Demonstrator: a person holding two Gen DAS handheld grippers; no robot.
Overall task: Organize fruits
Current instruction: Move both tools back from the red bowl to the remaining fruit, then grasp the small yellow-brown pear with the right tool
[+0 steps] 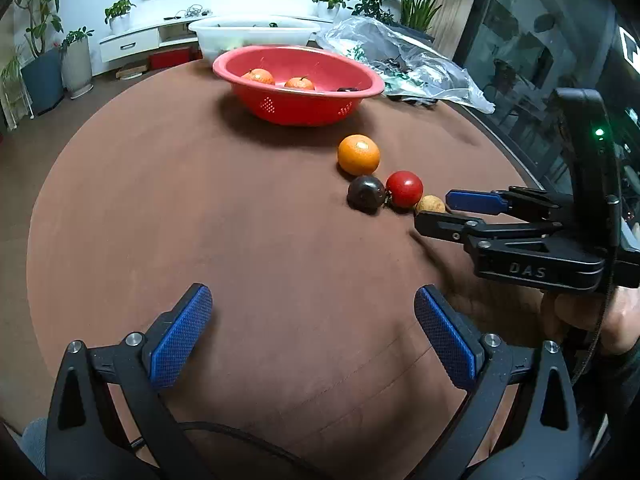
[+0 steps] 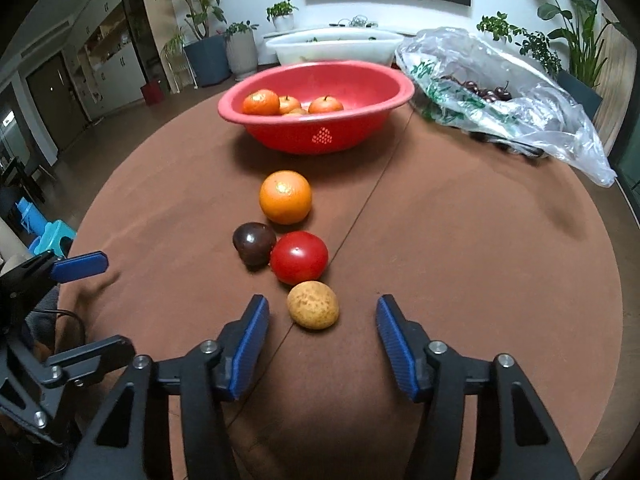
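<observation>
Two claws sit low over the brown table (image 2: 460, 264). Your right gripper (image 2: 322, 330) is spread, its blue pads either side of the tan fruit (image 2: 313, 305), neither visibly touching it. Your left gripper (image 1: 313, 326) gapes wide over bare cloth. Beyond lie a tomato (image 2: 299, 257), a dark plum (image 2: 253, 243) and an orange (image 2: 285, 197). The red bowl (image 2: 320, 136) half hides its oranges. Farthest, a plastic bag (image 2: 516, 100) blurs dark cherries.
</observation>
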